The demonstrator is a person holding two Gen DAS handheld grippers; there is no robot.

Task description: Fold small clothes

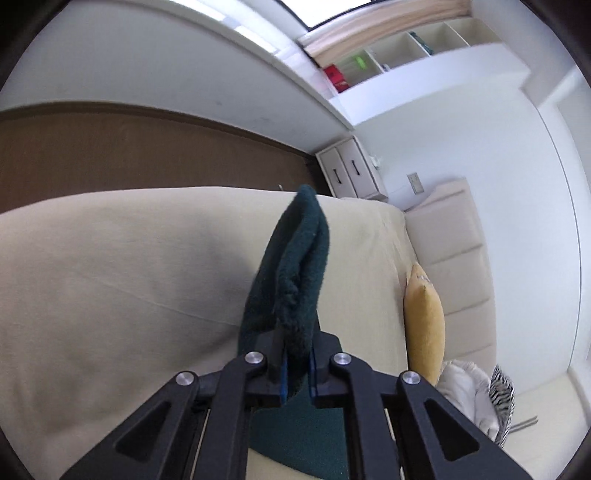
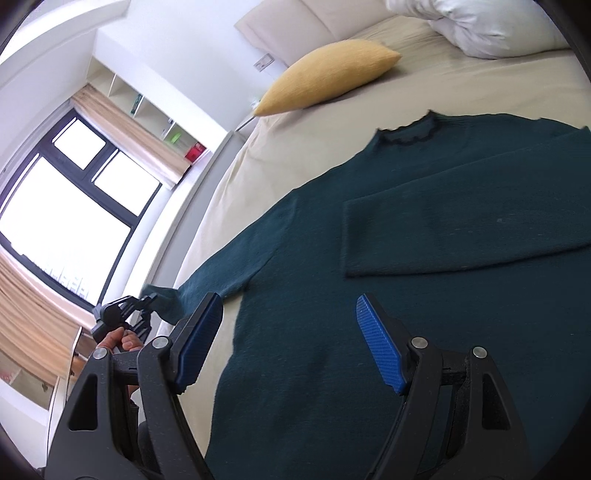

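A dark green sweater [image 2: 388, 206] lies spread on the beige bed [image 2: 461, 85], one sleeve folded across its chest. My left gripper [image 1: 298, 373] is shut on the cuff of the other sleeve [image 1: 295, 266], which stands up bunched between its blue pads, lifted off the bed [image 1: 110, 280]. In the right wrist view that left gripper [image 2: 144, 299], held by a hand [image 2: 118, 339], pinches the sleeve end [image 2: 166, 299] at the sweater's left. My right gripper [image 2: 291, 339] is open above the sweater's lower body, with nothing between its fingers.
A yellow cushion [image 2: 332, 74] and white pillows [image 2: 498, 26] lie near the padded headboard [image 1: 450, 266]. White and striped cloth [image 1: 476, 395] is piled beside the cushion [image 1: 424, 325]. A window [image 2: 70, 199] with curtains, wall shelves [image 1: 406, 51] and a small drawer cabinet [image 1: 351, 170] line the room.
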